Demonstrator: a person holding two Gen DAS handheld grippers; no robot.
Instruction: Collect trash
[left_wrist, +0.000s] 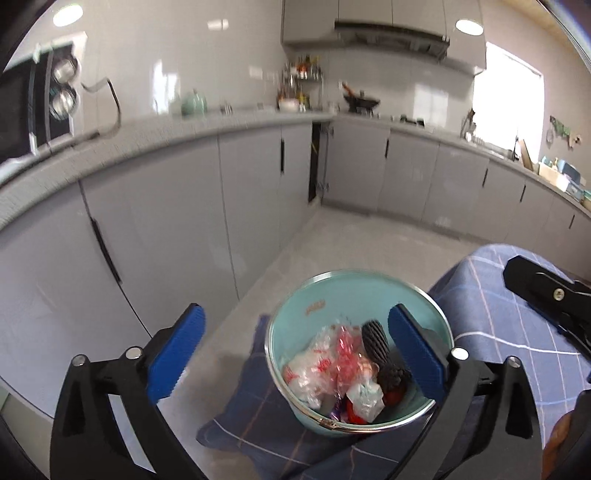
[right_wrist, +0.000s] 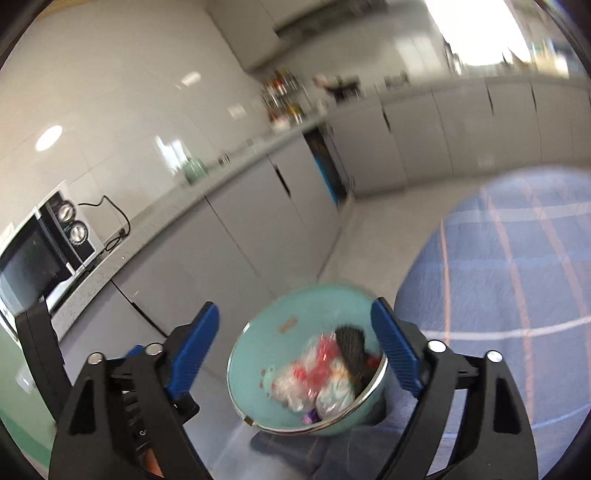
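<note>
I have both grippers angled downward over the turquoise bin (left_wrist: 321, 295), which stands on the grey floor (left_wrist: 332, 236) at the near corner of a table draped in a blue checked cloth (left_wrist: 491, 306), with a fold of that cloth lying under and around its base. The left gripper (left_wrist: 295, 354) hangs above the bin with its jaws spread wide: the blue pad (left_wrist: 177, 354) on the left side of the view sits over bare floor, well clear of the bin, and the other pad overlaps the bin's right rim in the picture, though I cannot tell whether it touches. Nothing is between them. The right gripper (right_wrist: 295, 350) is tipped and rolled a little (the whole kitchen leans in its view), and its jaws are also spread, empty, with the bin showing between and below the pads. In the left wrist view a black part of the right gripper pokes in at the right edge above the cloth. The trash (left_wrist: 332, 373) lies inside the bin: crumpled clear and red-printed wrappers, a black ribbed piece (left_wrist: 376, 343), and small red and purple scraps at the bottom. Grey cabinets (left_wrist: 155, 229) run along behind.
</note>
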